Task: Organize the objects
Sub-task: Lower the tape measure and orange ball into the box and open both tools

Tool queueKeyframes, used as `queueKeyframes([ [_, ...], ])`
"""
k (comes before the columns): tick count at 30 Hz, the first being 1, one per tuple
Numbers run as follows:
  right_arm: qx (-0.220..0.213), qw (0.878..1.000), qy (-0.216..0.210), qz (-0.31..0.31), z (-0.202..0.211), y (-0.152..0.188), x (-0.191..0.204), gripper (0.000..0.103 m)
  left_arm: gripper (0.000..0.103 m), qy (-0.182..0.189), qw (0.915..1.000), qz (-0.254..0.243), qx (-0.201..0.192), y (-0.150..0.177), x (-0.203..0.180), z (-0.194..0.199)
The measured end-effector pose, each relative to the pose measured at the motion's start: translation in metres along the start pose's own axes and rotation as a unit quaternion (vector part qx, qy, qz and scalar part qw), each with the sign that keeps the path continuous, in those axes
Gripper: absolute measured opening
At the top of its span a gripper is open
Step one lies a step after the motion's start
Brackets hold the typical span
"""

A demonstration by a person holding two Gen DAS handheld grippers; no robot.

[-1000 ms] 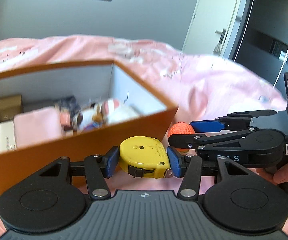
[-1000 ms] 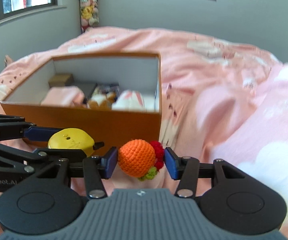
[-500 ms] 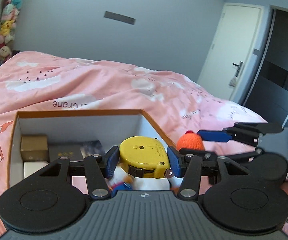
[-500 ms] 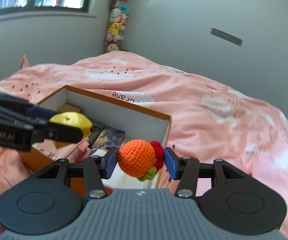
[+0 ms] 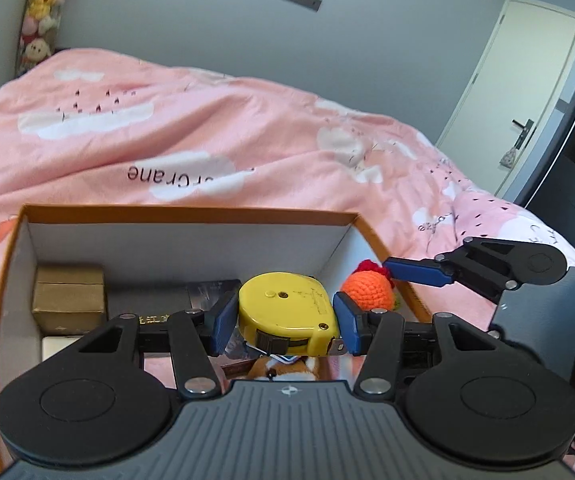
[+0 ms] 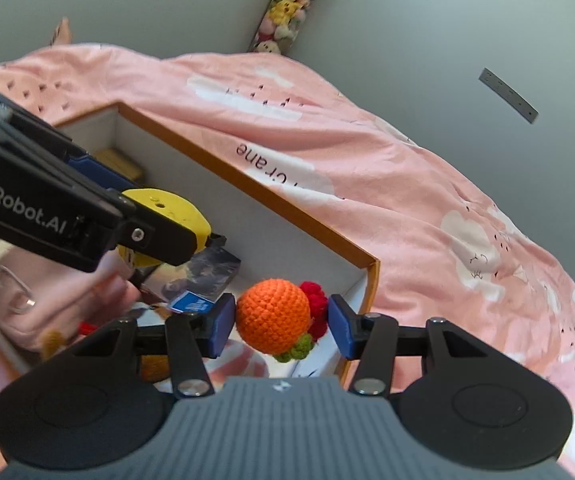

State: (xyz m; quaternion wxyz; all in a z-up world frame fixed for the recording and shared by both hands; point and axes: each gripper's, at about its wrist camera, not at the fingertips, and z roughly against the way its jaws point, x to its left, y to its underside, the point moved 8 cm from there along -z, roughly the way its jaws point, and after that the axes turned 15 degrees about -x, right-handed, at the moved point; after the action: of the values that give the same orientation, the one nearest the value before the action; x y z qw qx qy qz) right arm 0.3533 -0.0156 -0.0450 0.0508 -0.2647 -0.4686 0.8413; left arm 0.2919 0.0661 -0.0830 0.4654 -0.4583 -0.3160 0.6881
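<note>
Two hand-held grippers clamped over the orange box [image 5: 191, 216]: left [image 5: 285, 322] on flat-lying tape measure [image 5: 287, 312], right [image 6: 281, 322] on crocheted orange [image 6: 273, 316]

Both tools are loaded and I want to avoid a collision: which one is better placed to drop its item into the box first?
Probably left. Its tool holds the tape measure over the box interior, while the right tool carries the crochet orange near the box's corner.

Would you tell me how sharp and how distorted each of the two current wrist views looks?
Left wrist view: sharp throughout, the yellow tape measure and orange box crisp; fisheye bends the door frame. Right wrist view: the crocheted orange is crisp, the left gripper crossing the near left edge is slightly soft; the scene sits tilted and curved.
</note>
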Motion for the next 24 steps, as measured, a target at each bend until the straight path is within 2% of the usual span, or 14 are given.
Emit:
queueKeyframes([
  [9,0.035,0.998,-0.002,0.057,-0.037,0.023,0.005,0.053,0.06,-0.006,0.9996,-0.004,0.027,-0.005,-0.001,-0.03],
  [13,0.03,0.997,0.009,0.071,-0.035,0.024,0.001,0.057,0.06,-0.013,0.9986,-0.02,0.047,-0.005,-0.005,-0.044],
  [19,0.016,0.997,0.011,0.075,-0.024,0.019,-0.004,0.059,0.06,-0.019,0.995,-0.043,0.088,0.009,-0.011,-0.066],
  [24,0.013,0.997,0.01,0.071,-0.021,0.019,-0.006,0.06,0.06,-0.023,0.9919,-0.033,0.121,0.021,-0.013,-0.08],
])
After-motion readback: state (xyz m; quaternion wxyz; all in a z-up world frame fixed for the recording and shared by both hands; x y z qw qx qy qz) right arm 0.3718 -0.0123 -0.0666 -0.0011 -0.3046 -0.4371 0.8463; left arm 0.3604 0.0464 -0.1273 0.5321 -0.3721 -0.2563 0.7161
